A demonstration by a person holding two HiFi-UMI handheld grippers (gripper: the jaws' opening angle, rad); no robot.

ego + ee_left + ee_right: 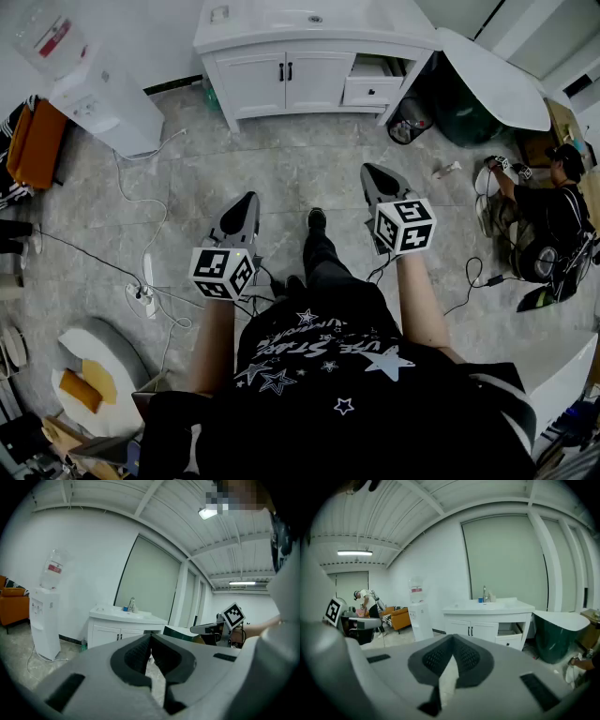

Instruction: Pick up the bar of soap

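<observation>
No bar of soap is clear in any view. A small pale rectangular thing (pixel 220 14) lies at the back left corner of the white vanity (pixel 281 75); I cannot tell what it is. A tap (pixel 484 594) and a small blue item (pixel 480 600) stand by the sink. My left gripper (pixel 247 202) and right gripper (pixel 373 174) hang at waist height over the floor, well short of the vanity. Both are shut with nothing between the jaws: the left fingertips (pixel 151 636) meet, and so do the right fingertips (pixel 452 639).
A water dispenser (pixel 108 98) stands left of the vanity. One vanity drawer (pixel 373 89) is pulled out, with a bin (pixel 410 120) beside it. A white and green tub (pixel 492 80) is at the right. A person (pixel 553 202) crouches far right. Cables (pixel 141 281) trail over the tiled floor.
</observation>
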